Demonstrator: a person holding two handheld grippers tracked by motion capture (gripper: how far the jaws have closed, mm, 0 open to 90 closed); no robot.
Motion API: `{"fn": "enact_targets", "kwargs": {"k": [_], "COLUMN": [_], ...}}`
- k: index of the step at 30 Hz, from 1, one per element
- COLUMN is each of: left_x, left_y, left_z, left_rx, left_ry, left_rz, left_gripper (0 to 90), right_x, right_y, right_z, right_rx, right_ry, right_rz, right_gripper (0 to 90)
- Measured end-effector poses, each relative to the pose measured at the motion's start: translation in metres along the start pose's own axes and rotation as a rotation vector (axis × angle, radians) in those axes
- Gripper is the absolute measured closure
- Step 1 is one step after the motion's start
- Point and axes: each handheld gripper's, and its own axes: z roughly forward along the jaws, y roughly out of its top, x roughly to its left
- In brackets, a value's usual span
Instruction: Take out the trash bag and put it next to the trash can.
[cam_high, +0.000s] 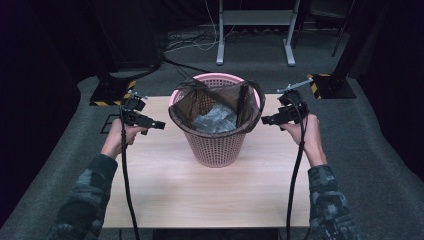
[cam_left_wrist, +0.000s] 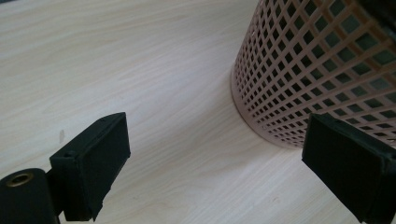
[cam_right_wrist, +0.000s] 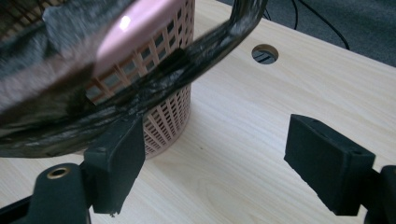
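Note:
A pink mesh basket (cam_high: 215, 145) stands on the far middle of the wooden table (cam_high: 200, 200). A dark, see-through bag (cam_high: 181, 111) lines it, its edge folded out over the rim, with crumpled grey stuff (cam_high: 216, 120) inside. My left gripper (cam_high: 161, 125) hangs open to the left of the basket, a little apart from it. In the left gripper view the gripper (cam_left_wrist: 217, 140) has bare table between its jaws and the basket wall (cam_left_wrist: 317, 70) at the right. My right gripper (cam_high: 264, 120) is open at the bag's right edge. The right gripper view has the bag's rolled edge (cam_right_wrist: 140, 88) crossing just above one jaw of that gripper (cam_right_wrist: 219, 144), and nothing is gripped.
A round cable hole (cam_right_wrist: 265, 53) is cut in the table behind the basket. Beyond the table stand a metal frame's legs (cam_high: 255, 35) and two black stand bases with striped tape (cam_high: 112, 92) (cam_high: 332, 85). Cables lie on the grey carpet.

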Motion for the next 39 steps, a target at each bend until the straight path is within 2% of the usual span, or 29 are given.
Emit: {"fn": "enact_targets", "kwargs": {"k": [6, 9, 11, 13, 18, 21, 23, 25, 30, 33, 39], "left_x": [-0.002, -0.002, -0.001, 0.000, -0.007, -0.014, -0.019, -0.021, -0.023, -0.026, -0.039], "left_y": [0.012, 0.019, 0.024, 0.029, 0.045, 0.056, 0.063, 0.070, 0.084, 0.091, 0.107], "left_z": [-0.007, -0.011, -0.014, -0.018, -0.026, -0.028, -0.028, -0.027, -0.026, -0.024, -0.016], "left_rx": [-0.009, -0.018, -0.027, -0.037, -0.061, -0.065, -0.071, -0.076, -0.095, -0.108, -0.123], "left_ry": [0.019, 0.015, 0.028, 0.019, 0.031, 0.033, 0.050, 0.047, 0.073, 0.074, 0.044], "left_rz": [0.009, 0.001, 0.000, -0.008, 0.020, 0.044, 0.059, 0.061, 0.064, 0.067, 0.100], "left_gripper": [8.2, 8.6, 8.8, 8.8, 9.0, 9.6, 10.6, 10.9, 11.3, 12.9, 13.8], "right_x": [0.000, 0.001, 0.002, 0.004, 0.006, 0.008, 0.010, 0.011, 0.015, 0.015, 0.010], "right_y": [0.010, 0.016, 0.020, 0.024, 0.036, 0.044, 0.051, 0.056, 0.069, 0.074, 0.080], "right_z": [-0.009, -0.013, -0.016, -0.019, -0.021, -0.019, -0.017, -0.015, -0.006, 0.000, 0.011], "right_rx": [-0.020, -0.032, -0.041, -0.049, -0.066, -0.068, -0.067, -0.071, -0.069, -0.063, -0.054], "right_ry": [-0.009, -0.015, -0.018, -0.019, -0.031, -0.032, -0.033, -0.035, -0.044, -0.057, -0.068], "right_rz": [-0.006, -0.008, -0.013, -0.017, -0.028, -0.034, -0.036, -0.039, -0.049, -0.051, -0.035], "right_gripper": [20.1, 20.4, 20.6, 20.8, 21.8, 22.1, 22.5, 22.8, 23.3, 23.7, 24.6]}}
